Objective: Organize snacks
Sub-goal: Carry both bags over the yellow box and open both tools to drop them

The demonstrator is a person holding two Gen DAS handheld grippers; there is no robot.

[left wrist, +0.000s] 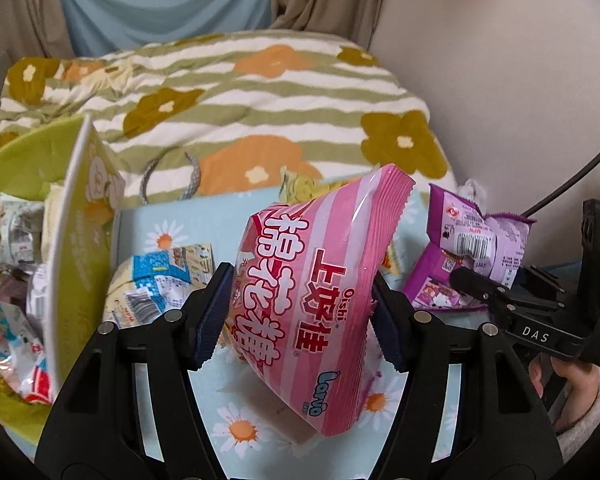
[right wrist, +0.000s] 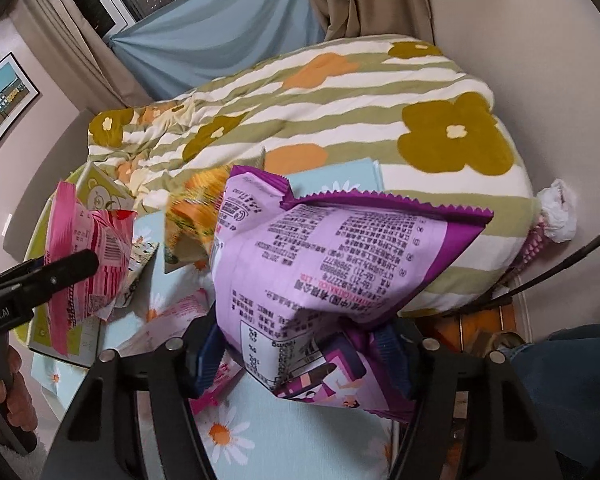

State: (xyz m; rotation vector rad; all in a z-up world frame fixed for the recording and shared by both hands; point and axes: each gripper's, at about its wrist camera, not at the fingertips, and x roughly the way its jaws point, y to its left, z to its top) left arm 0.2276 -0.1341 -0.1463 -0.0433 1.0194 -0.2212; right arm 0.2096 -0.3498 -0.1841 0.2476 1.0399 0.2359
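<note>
My left gripper (left wrist: pixel 300 312) is shut on a pink striped Oishi snack bag (left wrist: pixel 316 288) and holds it above the daisy-print cloth (left wrist: pixel 204 220). My right gripper (right wrist: pixel 304 352) is shut on a purple snack bag (right wrist: pixel 332 264), lifted off the cloth (right wrist: pixel 236 432). The purple bag (left wrist: pixel 472 248) and right gripper (left wrist: pixel 480 288) show at the right of the left wrist view. The pink bag (right wrist: pixel 88 256) and left gripper (right wrist: pixel 60 272) show at the left of the right wrist view. A green box (left wrist: pixel 80 216) at left holds several snack packets.
A blue and white packet (left wrist: pixel 160 280) lies on the cloth beside the green box. An orange-yellow packet (right wrist: pixel 196 208) and a pink packet (right wrist: pixel 180 312) lie on the cloth. A flowered striped quilt (left wrist: pixel 260 96) is bunched behind. A wall is at right.
</note>
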